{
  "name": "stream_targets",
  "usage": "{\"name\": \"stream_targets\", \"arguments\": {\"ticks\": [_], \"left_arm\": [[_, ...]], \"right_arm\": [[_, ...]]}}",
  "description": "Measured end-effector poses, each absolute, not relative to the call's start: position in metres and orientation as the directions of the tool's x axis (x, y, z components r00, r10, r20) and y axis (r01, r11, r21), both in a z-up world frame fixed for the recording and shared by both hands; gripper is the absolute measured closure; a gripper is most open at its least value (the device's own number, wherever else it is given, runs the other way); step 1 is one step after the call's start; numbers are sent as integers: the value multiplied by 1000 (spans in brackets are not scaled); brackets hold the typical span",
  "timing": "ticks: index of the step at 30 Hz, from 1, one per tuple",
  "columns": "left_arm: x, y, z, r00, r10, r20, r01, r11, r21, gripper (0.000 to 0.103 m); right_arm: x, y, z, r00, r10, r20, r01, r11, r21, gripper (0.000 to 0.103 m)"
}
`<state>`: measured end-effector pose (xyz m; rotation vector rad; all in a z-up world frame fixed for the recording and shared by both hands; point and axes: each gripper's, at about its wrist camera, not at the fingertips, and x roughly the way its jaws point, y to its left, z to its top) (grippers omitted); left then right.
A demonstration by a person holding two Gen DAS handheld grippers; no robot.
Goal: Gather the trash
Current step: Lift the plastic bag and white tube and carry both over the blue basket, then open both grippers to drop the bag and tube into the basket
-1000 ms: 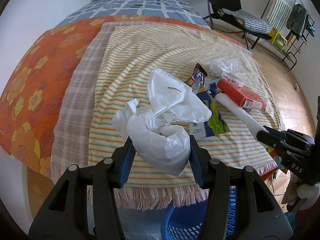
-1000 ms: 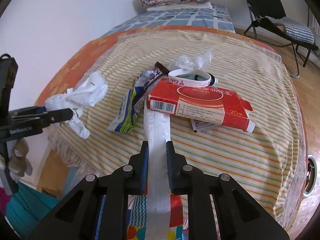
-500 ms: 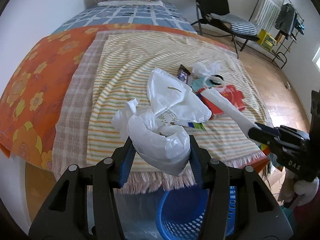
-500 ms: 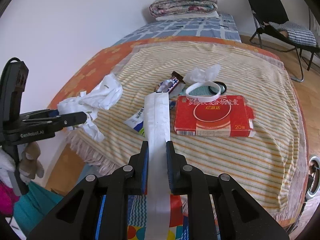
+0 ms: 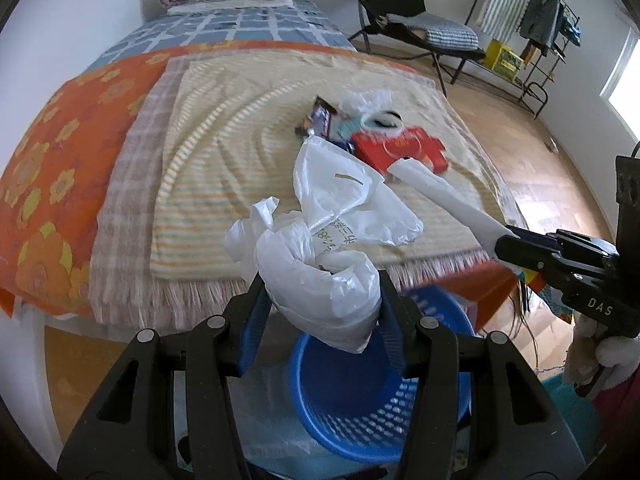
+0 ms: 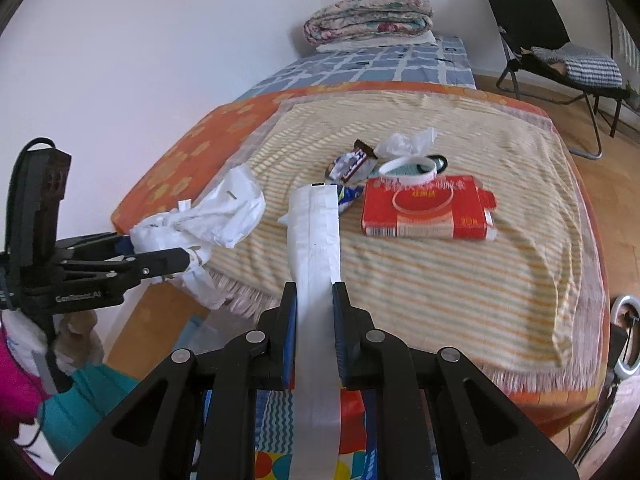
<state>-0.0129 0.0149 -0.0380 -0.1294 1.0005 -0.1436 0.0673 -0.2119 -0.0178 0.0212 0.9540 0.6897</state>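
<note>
The left gripper (image 5: 320, 300) pinches a crumpled white bag (image 5: 320, 264) above the blue basket (image 5: 384, 392); the right gripper (image 6: 314, 304) clamps a flat white packet (image 6: 314, 232). In judgement, each should be centred over the basket's mouth before the grip is let go, since light plastic drifts. A red box (image 6: 424, 212) and wrappers (image 6: 352, 164) remain on the striped blanket (image 6: 460, 280). A folding chair (image 6: 536, 40) stands beyond the bed.

The left tool (image 5: 320, 300) tilts steeply downward, its jaws partly apart and pinching something bulky. At its three o'clock, the right tool (image 6: 315, 300) angles down too, jaws nearly together, clamped on something thin.
</note>
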Motion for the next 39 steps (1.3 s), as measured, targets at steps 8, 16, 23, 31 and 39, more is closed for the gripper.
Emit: {"name": "stream_targets", "arguments": {"ticks": [8, 16, 23, 31, 39], "left_arm": [[-49, 1, -58, 490, -217, -844, 79, 975, -206, 51], [-70, -18, -79, 445, -228, -866, 98, 974, -206, 51], [-81, -34, -97, 394, -234, -889, 122, 972, -201, 51], [-83, -42, -106, 365, -237, -900, 138, 970, -199, 50], [-80, -39, -108, 359, -237, -903, 127, 971, -204, 41]], "right_arm": [[23, -228, -27, 366, 561, -742, -518, 785, 338, 88], [-8, -243, -52, 332, 555, -763, -491, 792, 363, 88], [-20, -252, -57, 335, 550, -765, -483, 797, 362, 86], [-24, -255, -67, 311, 540, -782, -463, 804, 372, 85], [-22, -254, -71, 303, 522, -797, -444, 818, 366, 74]]}}
